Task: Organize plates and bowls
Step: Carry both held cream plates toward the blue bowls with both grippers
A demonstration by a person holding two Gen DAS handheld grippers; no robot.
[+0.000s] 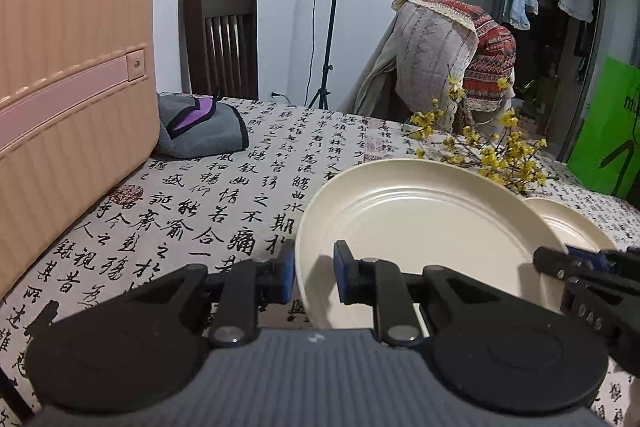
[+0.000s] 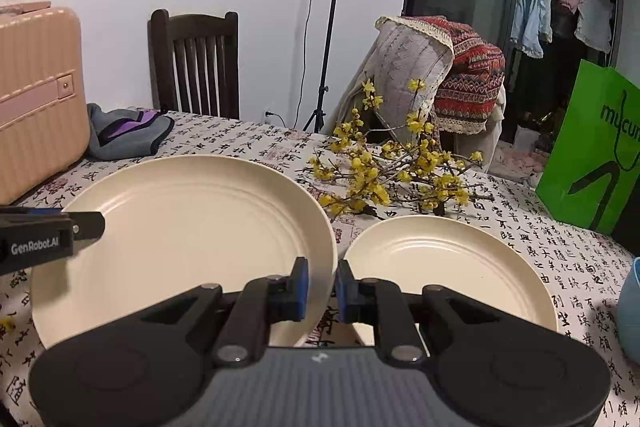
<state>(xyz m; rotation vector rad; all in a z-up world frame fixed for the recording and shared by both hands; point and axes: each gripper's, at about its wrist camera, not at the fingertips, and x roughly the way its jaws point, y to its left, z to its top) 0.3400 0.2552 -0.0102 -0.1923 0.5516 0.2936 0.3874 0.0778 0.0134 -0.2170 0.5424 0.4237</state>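
A large cream plate [image 1: 420, 219] [image 2: 180, 227] is held at two opposite edges over the calligraphy tablecloth [image 1: 208, 195]. My left gripper [image 1: 315, 275] is shut on its left rim, one blue pad inside the plate and one outside. My right gripper [image 2: 322, 287] is shut on the right rim in the same way. Each gripper shows in the other's view: the right gripper [image 1: 560, 261] at the far right, the left gripper [image 2: 94, 225] at the far left. A smaller cream plate [image 2: 440, 267] [image 1: 568, 223] lies flat on the table just right of the large one.
A pink suitcase [image 1: 68, 107] stands at the left with a grey and purple cloth [image 1: 200, 131] beside it. Yellow flowering branches [image 2: 392, 171] lie behind the plates. A green paper bag [image 2: 592, 155] stands at the right and a blue bowl [image 2: 630, 307] shows at the right edge.
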